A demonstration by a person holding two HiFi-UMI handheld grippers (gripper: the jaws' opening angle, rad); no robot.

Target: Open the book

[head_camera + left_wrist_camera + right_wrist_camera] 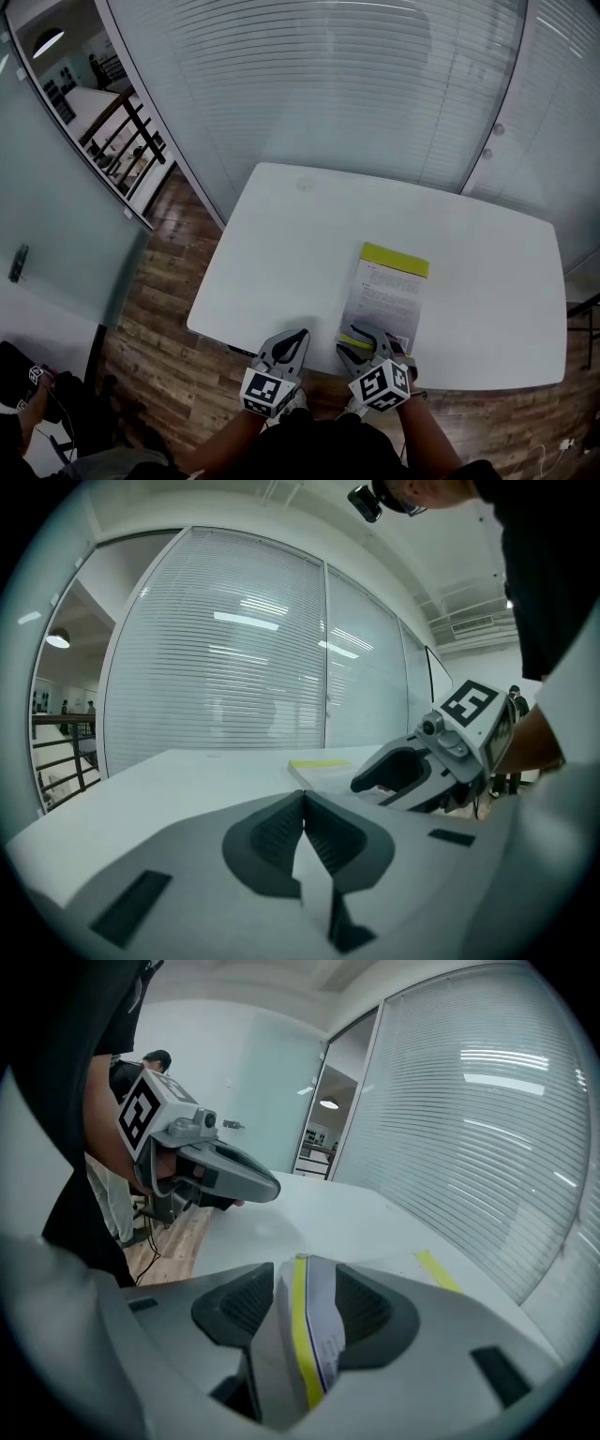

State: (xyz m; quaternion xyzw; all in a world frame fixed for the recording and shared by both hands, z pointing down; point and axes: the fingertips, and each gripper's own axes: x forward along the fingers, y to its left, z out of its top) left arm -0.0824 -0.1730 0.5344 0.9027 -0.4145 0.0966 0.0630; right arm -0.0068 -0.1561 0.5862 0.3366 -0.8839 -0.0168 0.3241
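Note:
A thin book [389, 295] with a grey cover and a yellow-green band at its far end lies flat on the white table [281, 244], near the front edge. My right gripper [361, 339] is at the book's near edge. In the right gripper view its jaws [305, 1283] stand wide apart with the book's near corner [314, 1335] between them, yellow stripe showing. My left gripper [298, 335] hovers at the table's front edge, left of the book. Its pads [302, 799] meet with nothing between them. The book [323, 766] lies ahead and to its right.
Glass walls with white blinds [356, 84] close off the far side of the table. Wooden floor [159, 309] runs along the table's left and front. A seated person [28, 394] is at the lower left. A black railing [127, 131] stands beyond the glass.

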